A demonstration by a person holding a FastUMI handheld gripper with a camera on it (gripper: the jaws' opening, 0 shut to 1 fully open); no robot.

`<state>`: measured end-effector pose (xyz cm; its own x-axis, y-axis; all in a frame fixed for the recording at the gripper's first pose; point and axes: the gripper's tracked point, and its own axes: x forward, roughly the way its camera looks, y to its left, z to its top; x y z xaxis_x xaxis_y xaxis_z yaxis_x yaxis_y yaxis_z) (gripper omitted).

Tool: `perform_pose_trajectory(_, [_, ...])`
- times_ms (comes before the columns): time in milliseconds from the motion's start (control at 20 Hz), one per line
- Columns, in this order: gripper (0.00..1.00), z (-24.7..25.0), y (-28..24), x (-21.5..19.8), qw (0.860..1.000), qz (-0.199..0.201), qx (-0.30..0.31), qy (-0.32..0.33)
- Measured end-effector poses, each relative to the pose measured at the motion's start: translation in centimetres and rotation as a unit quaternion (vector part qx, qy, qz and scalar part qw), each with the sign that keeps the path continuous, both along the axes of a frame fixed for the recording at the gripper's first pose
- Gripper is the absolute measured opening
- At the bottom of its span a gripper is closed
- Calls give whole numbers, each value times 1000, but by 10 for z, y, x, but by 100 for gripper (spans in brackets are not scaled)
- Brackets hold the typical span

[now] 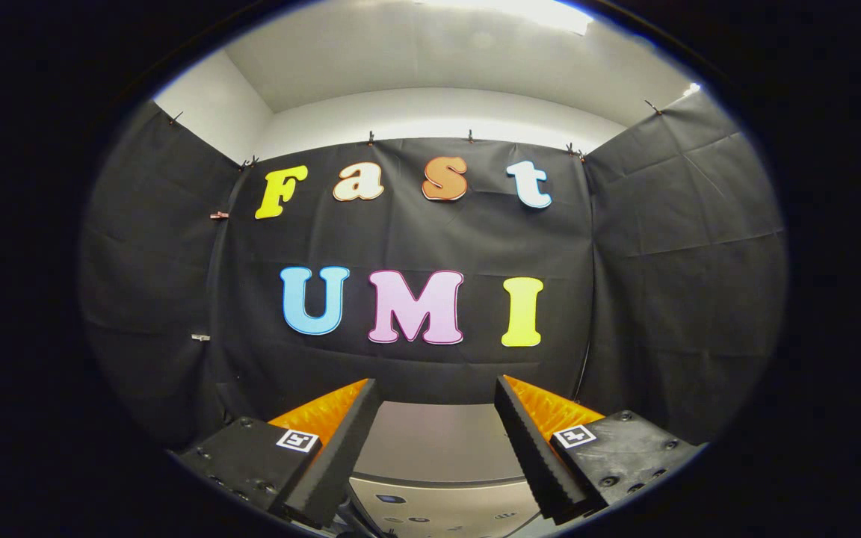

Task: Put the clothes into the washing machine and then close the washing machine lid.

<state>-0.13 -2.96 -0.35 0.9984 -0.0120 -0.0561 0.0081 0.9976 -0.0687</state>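
Your gripper (438, 418) was held level and raised, its fingers (333, 463) spread wide with nothing between them. It looked forward at the booth wall (438, 239) rather than down at the work.

Below the fingers, and showing in the gap between them, lay the pale grey top of the washer (438, 441). Nearer to you, under the fingertips, ran a lighter strip with small dark marks, judged to be the washer's control panel (438, 512). The flat grey surface beyond that strip was most likely the lid, and it appeared to lie flat; you could not tell this for certain, since so little of it showed.

No clothes could be made out between the fingers, ahead of them or on the washer top. Whether they lay inside the drum or somewhere below your line of sight could not be settled.

Step in hand, as a judgement: the scene fitted two stages equally well.
1. Clothes waiting out of sight, with your gripper poised above the washer.
2. Clothes in the drum and the lid down, with your gripper lifted clear.

Whichever stage applied, the next move called for tilting the gripper down until the washer top and its surroundings came into sight, and for confirming the lid's position.
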Motion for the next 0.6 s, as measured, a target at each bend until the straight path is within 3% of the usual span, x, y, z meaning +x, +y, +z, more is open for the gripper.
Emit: perform_pose_trajectory(600, [98, -2, -5, 6, 1000, 8, 8, -1])
